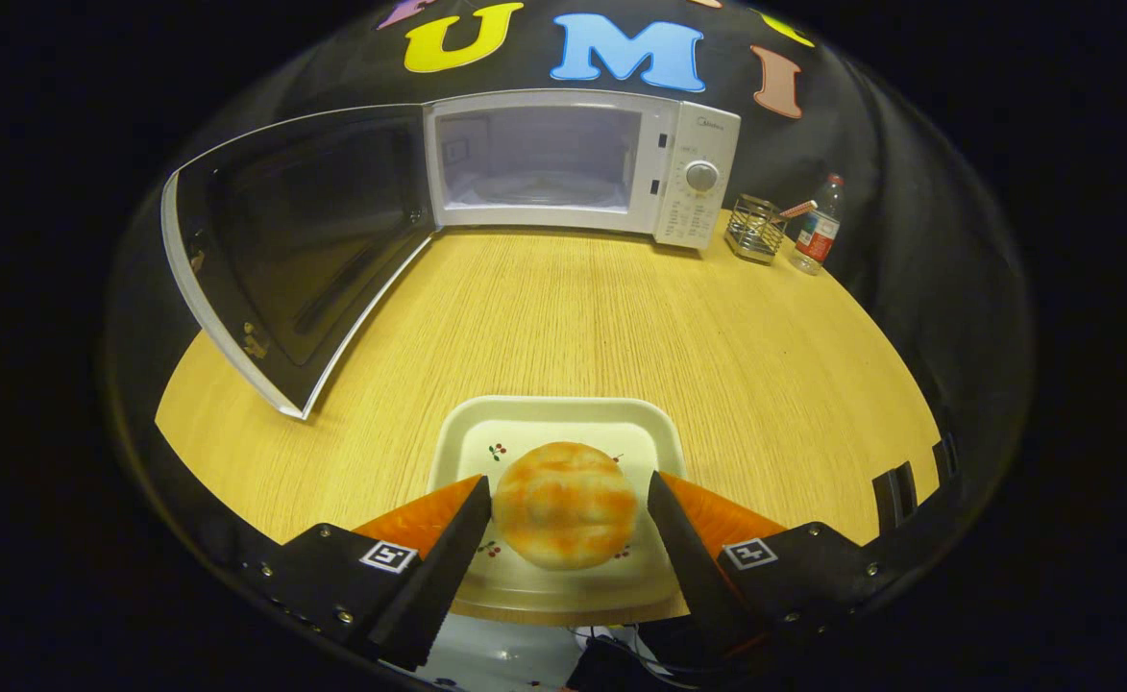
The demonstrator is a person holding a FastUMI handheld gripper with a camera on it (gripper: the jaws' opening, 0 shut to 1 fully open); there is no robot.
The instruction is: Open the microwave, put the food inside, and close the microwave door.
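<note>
Claw (568,514) with wedge-shaped fingers, square coded tags, screwed mounts

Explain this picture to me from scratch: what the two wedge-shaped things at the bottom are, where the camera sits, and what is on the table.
The camera rides on a hand-held gripper and looks forward along its two fingers, the wedges you see. They stand open on either side of a round bun lying on a cream tray; whether they touch it is unclear. Beyond them, on the wooden table, a white microwave stands with its door swung wide open. To its right are a wire holder and a small bottle.
</note>
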